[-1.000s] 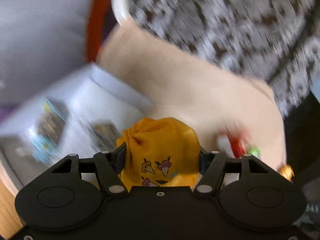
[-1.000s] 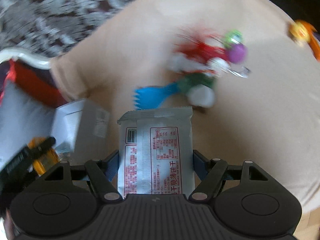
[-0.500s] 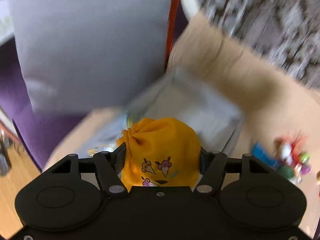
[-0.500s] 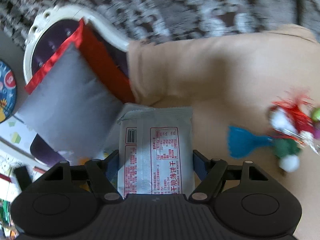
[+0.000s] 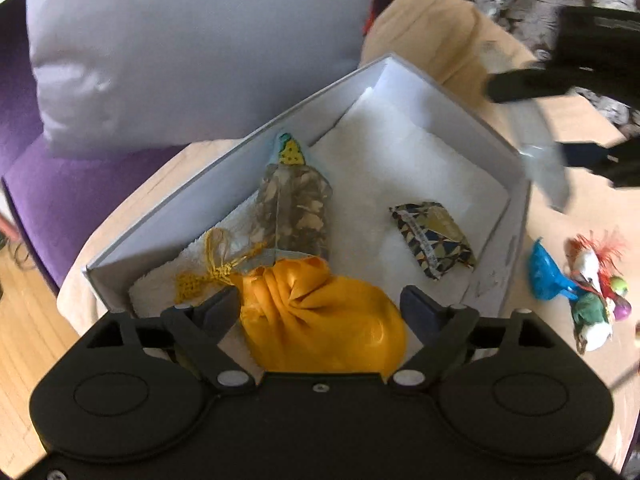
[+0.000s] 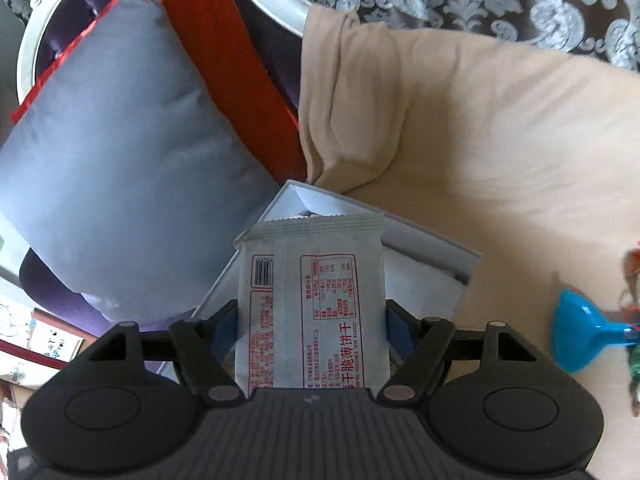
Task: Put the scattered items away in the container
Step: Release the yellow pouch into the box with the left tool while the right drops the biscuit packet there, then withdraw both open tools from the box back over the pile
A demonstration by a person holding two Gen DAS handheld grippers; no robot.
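The grey box [image 5: 256, 132] stands on the beige table, lined with a white towel [image 5: 404, 160]. It holds a clear snack packet [image 5: 296, 212], a patterned wrapper [image 5: 434, 240] and a gold mesh pouch [image 5: 212, 264]. My left gripper [image 5: 320, 304] is over the box's near end with its jaws spread; the yellow pouch [image 5: 320, 320] lies between them, seemingly loose. My right gripper [image 6: 312, 316] is shut on a white biscuit packet [image 6: 312, 300] above the box [image 6: 420, 248]; it also shows blurred in the left wrist view [image 5: 548, 172].
A blue scoop [image 5: 546, 276] and a red, white and green ornament [image 5: 592, 296] lie on the table right of the box; the scoop also shows in the right wrist view [image 6: 580, 336]. A grey cushion [image 5: 180, 48] on a purple chair [image 5: 52, 192] sits behind the box.
Both grippers have swung left over the box. My left gripper's jaws have opened wider around the yellow pouch, which has sagged into the box. The right still holds the biscuit packet.
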